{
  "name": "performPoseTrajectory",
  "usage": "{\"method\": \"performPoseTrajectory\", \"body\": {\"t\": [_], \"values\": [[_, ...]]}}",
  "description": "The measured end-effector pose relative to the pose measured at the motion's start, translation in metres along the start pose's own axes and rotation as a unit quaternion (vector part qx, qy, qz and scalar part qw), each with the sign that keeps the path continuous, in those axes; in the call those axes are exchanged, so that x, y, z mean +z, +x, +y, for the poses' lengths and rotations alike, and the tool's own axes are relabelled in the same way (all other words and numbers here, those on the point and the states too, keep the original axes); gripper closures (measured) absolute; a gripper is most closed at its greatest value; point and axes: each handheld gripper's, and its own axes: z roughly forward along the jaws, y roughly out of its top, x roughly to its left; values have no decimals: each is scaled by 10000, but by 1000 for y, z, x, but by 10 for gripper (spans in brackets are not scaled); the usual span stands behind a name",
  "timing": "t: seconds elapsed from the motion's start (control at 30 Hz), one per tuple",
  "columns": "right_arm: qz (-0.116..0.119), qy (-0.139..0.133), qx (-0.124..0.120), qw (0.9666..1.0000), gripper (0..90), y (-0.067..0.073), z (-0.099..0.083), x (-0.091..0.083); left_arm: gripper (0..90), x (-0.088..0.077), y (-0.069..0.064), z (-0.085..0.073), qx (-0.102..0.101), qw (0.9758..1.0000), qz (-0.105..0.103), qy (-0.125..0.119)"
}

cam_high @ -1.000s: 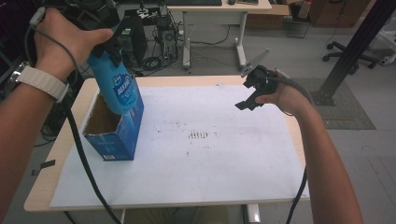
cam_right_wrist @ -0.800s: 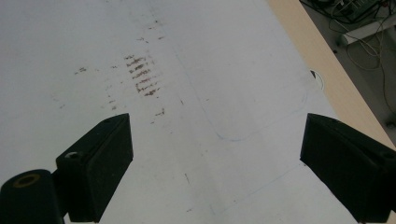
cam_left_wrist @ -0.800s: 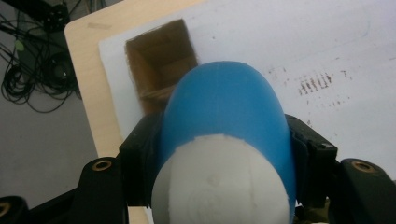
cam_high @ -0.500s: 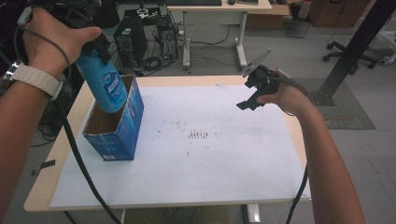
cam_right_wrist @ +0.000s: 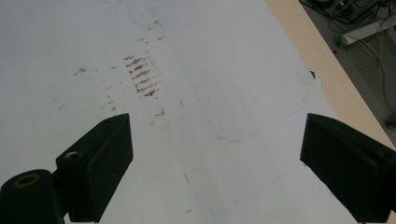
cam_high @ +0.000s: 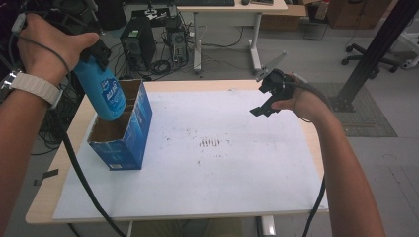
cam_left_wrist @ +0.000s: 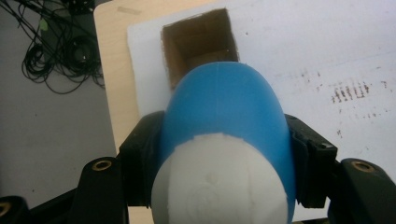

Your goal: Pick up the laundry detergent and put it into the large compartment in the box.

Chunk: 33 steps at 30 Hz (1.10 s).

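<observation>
My left gripper (cam_high: 95, 53) is shut on a blue bottle (cam_high: 106, 96) with a white-and-blue label, held tilted with its lower end over the open top of a blue cardboard box (cam_high: 126, 136). In the left gripper view the black jaws clamp both sides of the bottle (cam_left_wrist: 224, 112), its white end nearest the camera, and the box's brown opening (cam_left_wrist: 198, 44) lies just beyond it. My right gripper (cam_high: 264, 94) hovers over the right side of the table. Its jaws stand wide apart (cam_right_wrist: 215, 154), open above the white sheet with nothing between them.
A white sheet (cam_high: 222, 168) with a patch of dark marks (cam_high: 210, 143) covers most of the wooden table (cam_high: 64, 163). Behind the table are a computer tower (cam_high: 136, 42), cables and a desk. A black post (cam_high: 375, 49) rises at the right.
My left hand has carried the bottle leftward and slightly down, so its lower end now hangs over the box's opening. The right gripper has kept still.
</observation>
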Motion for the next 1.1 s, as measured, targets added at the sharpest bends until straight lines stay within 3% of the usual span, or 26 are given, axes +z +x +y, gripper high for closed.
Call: {"method": "performPoseTrajectory", "body": {"t": [0.47,1.1], "values": [[19,28,9,10000,93,0,1,3,379,22,11,-6,-118,9999,5,38],[25,68,37,10000,93,1,1,5,379,61,12,-14,-134,9998,-42,114]]}}
